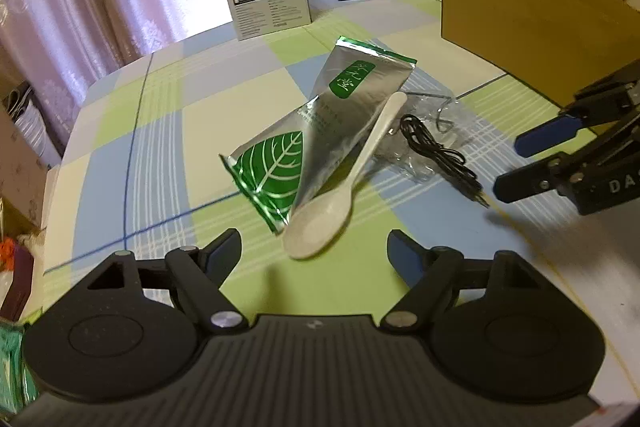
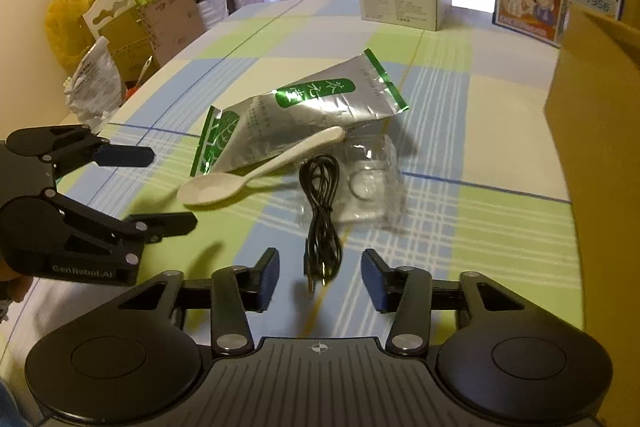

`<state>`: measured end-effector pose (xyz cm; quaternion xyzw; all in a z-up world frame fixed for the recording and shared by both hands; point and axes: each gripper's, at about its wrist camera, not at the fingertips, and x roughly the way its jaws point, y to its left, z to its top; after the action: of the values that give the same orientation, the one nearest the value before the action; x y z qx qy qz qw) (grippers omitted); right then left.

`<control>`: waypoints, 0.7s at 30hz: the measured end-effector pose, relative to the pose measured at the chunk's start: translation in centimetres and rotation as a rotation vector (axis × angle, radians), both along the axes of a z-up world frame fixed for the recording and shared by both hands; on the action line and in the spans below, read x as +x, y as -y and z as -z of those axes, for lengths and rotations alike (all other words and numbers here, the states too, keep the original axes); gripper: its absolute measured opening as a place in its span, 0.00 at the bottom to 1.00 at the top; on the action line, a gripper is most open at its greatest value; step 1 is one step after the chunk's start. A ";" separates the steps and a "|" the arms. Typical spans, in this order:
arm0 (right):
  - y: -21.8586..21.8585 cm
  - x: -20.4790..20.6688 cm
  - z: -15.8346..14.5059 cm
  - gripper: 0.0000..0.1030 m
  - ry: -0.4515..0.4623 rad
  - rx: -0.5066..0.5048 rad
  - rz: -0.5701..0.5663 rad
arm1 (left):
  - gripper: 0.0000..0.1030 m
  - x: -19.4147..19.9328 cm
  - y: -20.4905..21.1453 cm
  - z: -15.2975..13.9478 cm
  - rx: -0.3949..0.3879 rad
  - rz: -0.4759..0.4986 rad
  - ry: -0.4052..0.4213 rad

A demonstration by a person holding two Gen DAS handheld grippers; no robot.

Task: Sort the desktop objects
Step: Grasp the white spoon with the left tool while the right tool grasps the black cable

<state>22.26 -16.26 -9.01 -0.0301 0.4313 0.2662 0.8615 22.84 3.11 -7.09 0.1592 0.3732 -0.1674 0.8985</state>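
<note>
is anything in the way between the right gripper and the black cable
Nothing visible blocks it. The right gripper is open, and the plug end of the black cable lies right ahead of the gap between its fingers on the checked tablecloth. The white spoon and clear plastic packet lie beside the cable.

The left gripper [image 1: 315, 254] tilts downward over the desk [image 1: 168, 131], its two fingers [image 1: 224, 247] spread apart with nothing between them. Seen from the other hand's camera, it enters from the left edge, one finger above the other (so it is rolled on its side), and part of a hand [image 2: 14, 287] shows behind its body. The right gripper [image 2: 320, 279] also slants down toward the desk, its blue-padded fingers [image 2: 267, 277] parted and touching nothing. In the left wrist view it reaches in from the right edge, fingers pointing left, clear of the desk surface.
</note>
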 end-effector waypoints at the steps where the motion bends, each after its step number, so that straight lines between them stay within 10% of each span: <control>1: -0.2 0.4 0.3 0.36 -0.002 0.001 -0.001 | 0.74 0.5 0.0 0.2 -0.001 0.009 -0.001; 11: -1.3 2.2 1.8 0.18 -0.013 -0.020 -0.001 | 0.64 3.1 1.1 2.1 0.037 0.060 -0.041; 21: 1.8 -0.3 0.6 0.12 -0.058 -0.013 0.030 | 0.29 2.0 2.5 1.9 0.050 0.056 -0.099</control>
<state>21.93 -18.02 -9.65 -0.0215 0.4583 0.2512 0.8523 24.85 0.65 -8.95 0.1835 0.4167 -0.1906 0.8697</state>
